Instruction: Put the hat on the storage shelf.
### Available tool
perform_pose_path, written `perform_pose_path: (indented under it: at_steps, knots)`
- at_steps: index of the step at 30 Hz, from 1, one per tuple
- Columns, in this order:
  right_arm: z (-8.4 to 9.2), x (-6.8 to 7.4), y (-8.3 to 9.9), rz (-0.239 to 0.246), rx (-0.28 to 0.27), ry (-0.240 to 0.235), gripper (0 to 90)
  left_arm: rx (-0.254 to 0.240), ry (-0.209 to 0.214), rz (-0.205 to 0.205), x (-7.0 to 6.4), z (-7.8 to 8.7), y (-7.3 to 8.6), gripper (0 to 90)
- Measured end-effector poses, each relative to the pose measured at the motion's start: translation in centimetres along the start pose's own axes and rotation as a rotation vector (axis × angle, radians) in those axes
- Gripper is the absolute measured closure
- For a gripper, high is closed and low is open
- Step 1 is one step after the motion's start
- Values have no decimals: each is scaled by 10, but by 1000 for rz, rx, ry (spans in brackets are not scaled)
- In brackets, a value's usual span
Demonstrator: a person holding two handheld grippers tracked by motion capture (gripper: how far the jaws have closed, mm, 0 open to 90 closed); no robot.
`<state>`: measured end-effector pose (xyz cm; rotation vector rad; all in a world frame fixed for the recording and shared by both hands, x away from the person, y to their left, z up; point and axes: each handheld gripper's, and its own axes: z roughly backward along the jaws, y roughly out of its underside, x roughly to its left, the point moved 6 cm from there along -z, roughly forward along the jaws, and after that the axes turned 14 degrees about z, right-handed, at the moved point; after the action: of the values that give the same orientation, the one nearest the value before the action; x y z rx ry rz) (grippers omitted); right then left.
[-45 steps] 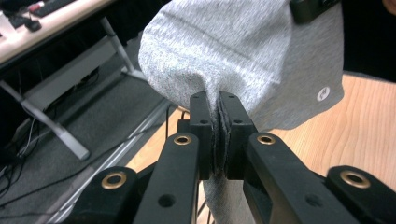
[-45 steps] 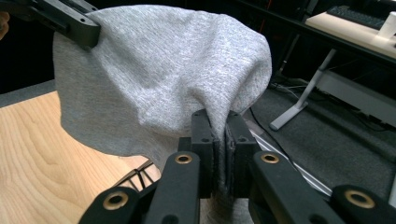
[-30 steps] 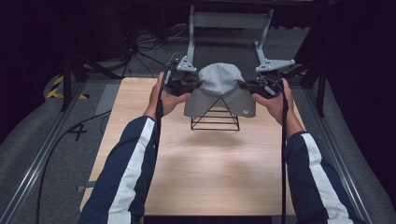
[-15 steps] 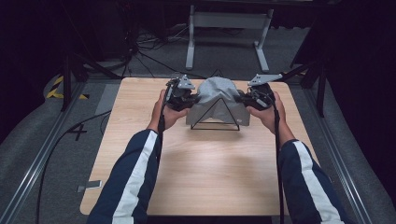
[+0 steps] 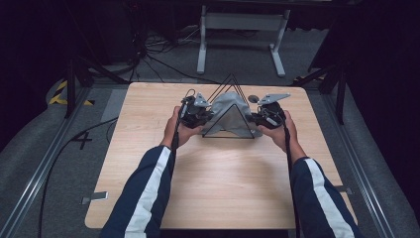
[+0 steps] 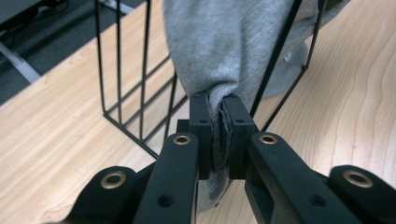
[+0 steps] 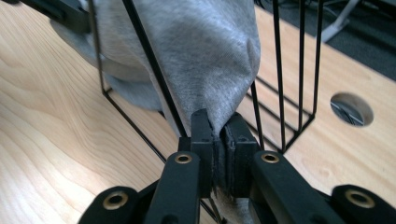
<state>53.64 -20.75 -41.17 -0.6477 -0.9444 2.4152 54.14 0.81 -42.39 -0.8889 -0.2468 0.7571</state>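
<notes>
A grey cloth [image 5: 227,111] lies draped over a black wire triangular rack [image 5: 229,84] near the far middle of the wooden table [image 5: 218,188]. My left gripper [image 5: 202,115] is shut on the cloth's left edge, right beside the rack. My right gripper [image 5: 255,119] is shut on the cloth's right edge. In the left gripper view the grey cloth [image 6: 219,56] is pinched between the two black jaws, with the rack's wires [image 6: 116,70] on both sides. The right gripper view shows the cloth [image 7: 205,56] clamped the same way and the rack's wires [image 7: 299,70] just behind.
A round hole [image 7: 351,108] in the tabletop lies right of the rack in the right gripper view. A white metal stand [image 5: 240,34] is on the floor beyond the table's far edge. Cables [image 5: 158,54] lie on the floor at the far left.
Both grippers have come toward the near side and lower, pulling the cloth down over the rack. The rack's top wires now stick out above the cloth.
</notes>
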Motion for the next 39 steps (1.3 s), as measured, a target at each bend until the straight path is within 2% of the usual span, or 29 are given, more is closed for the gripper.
perform_pose_path:
  at_steps: [2, 3, 9, 12, 14, 18, 24, 29, 32, 35, 39]
  knots:
    - [-4, 0, 7, -3, 17, 3, 845, 10, 2, -1, -1, -4, 3, 850]
    - [-6, -1, 13, -15, 27, 0, 845, 31, -3, -5, -1, -8, 8, 850]
    - [-8, -2, 18, -20, 40, 6, 845, 50, -9, 2, 3, -11, 12, 853]
    - [-9, -2, 19, -18, 45, 8, 845, 48, -19, -2, 5, -12, 13, 854]
    - [-10, -1, 19, -10, 57, 12, 845, 63, -27, -9, 5, -13, 14, 855]
    - [-11, -1, 20, -12, 60, 13, 845, 57, -30, -2, 4, -14, 14, 854]
    - [-7, -1, 18, -6, 63, 24, 822, 39, -39, -8, 7, -5, 11, 838]
    - [-1, -3, 18, -9, 64, 32, 776, 46, -49, -30, 5, 3, 9, 812]
    - [6, -4, 18, -22, 57, 39, 755, 41, -49, -50, 4, 12, 8, 796]
    - [18, -3, 19, -30, 54, 34, 709, 30, -54, -47, 4, 26, 9, 787]
    - [29, -1, 23, -21, 54, 38, 704, 35, -46, -68, 0, 38, 12, 763]
